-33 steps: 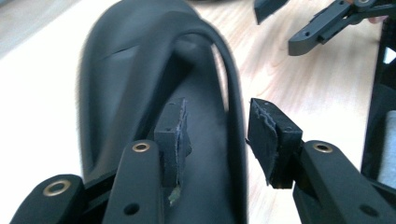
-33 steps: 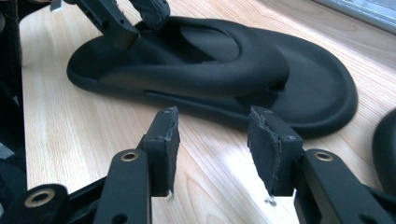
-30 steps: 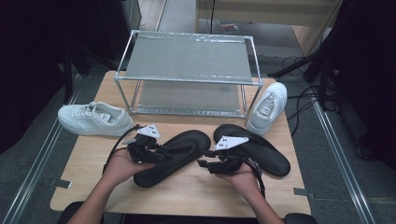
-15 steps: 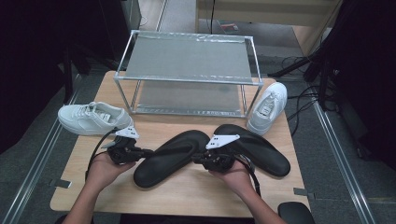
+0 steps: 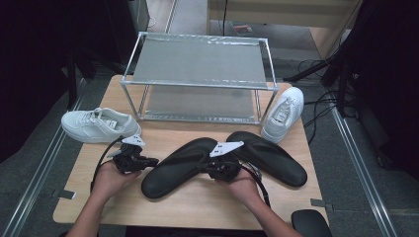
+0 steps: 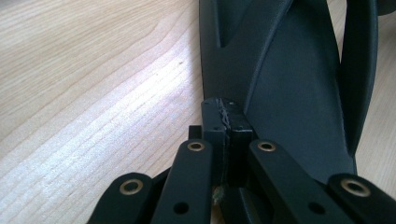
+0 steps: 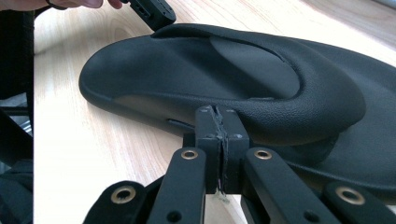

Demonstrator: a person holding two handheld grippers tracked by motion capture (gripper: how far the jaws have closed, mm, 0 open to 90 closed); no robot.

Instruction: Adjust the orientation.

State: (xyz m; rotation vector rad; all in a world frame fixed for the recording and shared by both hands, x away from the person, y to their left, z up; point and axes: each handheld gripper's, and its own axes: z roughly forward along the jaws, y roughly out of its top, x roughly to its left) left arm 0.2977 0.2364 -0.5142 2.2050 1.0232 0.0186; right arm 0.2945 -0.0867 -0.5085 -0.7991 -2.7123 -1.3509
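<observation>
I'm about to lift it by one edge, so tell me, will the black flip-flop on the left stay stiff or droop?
The left black flip-flop would probably sag somewhat: it is long, thin and looks like foam. It is likely light for its size. Its pebbled surface should resist slipping, and lying flat on the table it should not roll.

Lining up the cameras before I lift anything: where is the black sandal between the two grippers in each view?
High view: sandal at centre, lying aslant in front of the rack.
Left gripper view: sandal at upper right, strap side showing, just past the shut jaws.
Right gripper view: sandal across the middle, beyond the shut jaws.
Shared landmark: the wooden table under it.
</observation>
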